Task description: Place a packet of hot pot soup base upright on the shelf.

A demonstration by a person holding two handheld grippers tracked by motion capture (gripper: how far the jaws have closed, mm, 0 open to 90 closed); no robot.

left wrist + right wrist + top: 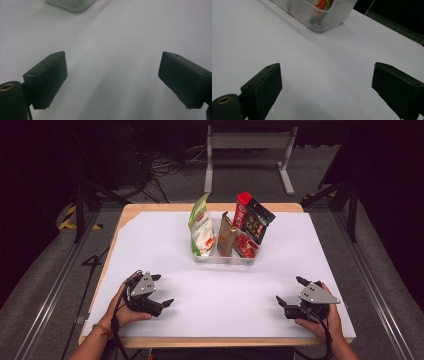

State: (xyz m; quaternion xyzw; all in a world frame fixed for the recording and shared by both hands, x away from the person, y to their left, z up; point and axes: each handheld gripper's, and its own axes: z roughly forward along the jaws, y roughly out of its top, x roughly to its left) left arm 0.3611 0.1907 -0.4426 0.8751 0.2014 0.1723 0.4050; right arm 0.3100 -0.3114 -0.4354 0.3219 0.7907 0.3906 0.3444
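**Standing packets in a clear bin, both grippers released**

Holding a green-white pouch (201, 226), brown packet (226, 235) and red-black packs (252, 220), the clear bin (222, 259) sits upper centre. At lower left, the left gripper (162, 291) gapes empty; at lower right, the right gripper (290, 292) likewise.

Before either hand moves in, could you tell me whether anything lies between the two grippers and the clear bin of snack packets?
Nothing visible does. Bare white table lies between the left gripper, the right gripper and the clear bin. Both grippers are open and empty.
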